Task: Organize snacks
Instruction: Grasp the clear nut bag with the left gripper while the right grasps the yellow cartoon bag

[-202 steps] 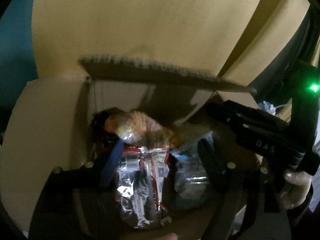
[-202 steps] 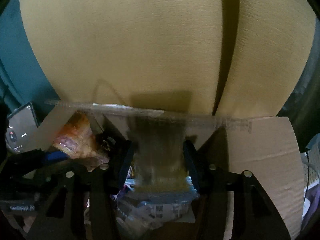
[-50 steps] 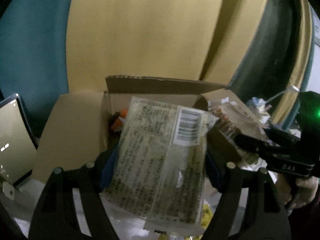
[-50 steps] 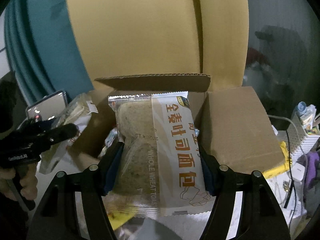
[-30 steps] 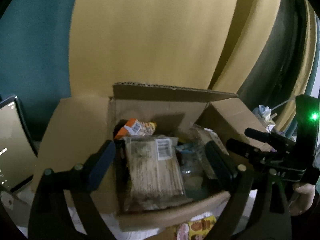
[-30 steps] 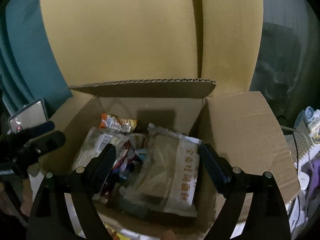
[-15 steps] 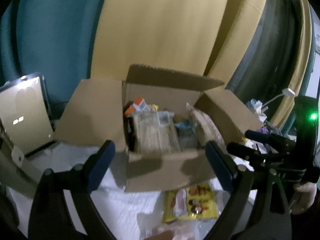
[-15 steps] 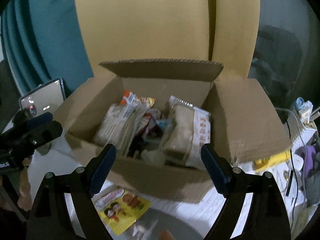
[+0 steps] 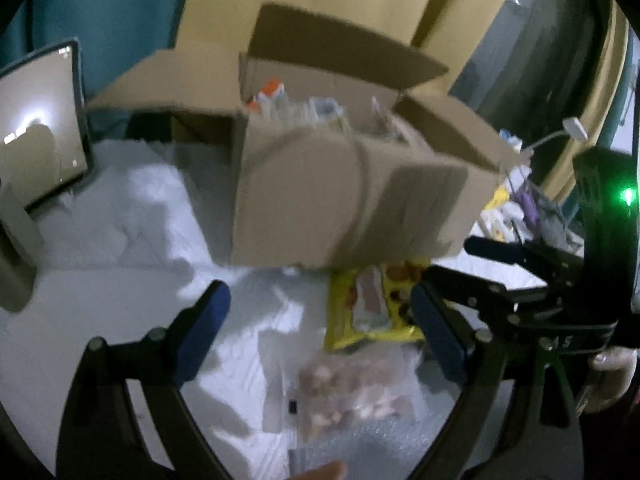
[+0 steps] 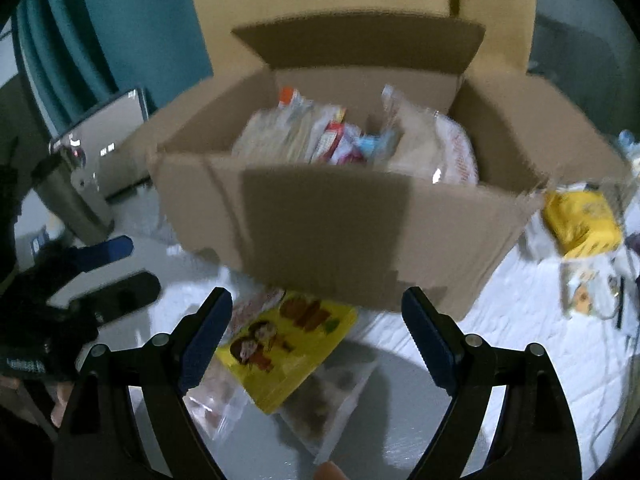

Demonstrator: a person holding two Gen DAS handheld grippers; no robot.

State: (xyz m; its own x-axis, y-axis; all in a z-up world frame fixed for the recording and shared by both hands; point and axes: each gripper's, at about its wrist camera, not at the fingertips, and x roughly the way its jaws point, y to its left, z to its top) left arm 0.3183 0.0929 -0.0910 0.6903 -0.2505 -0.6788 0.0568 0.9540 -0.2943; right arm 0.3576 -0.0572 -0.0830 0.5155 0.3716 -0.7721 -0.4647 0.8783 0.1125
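Meanwhile both grippers (image 9: 320, 336) (image 10: 316, 332) gape empty (yellow packet (image 10: 288, 344) below); cardboard box (image 10: 320, 232) blocks beyond.

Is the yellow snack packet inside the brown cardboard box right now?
No, the yellow snack packet lies flat on the white surface in front of the brown cardboard box, outside it.

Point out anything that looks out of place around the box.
Three snacks lie outside the cardboard box, on the white surface before it: a yellow packet partly under its front edge, and two clear bags nearer. The box's other snacks stand inside.
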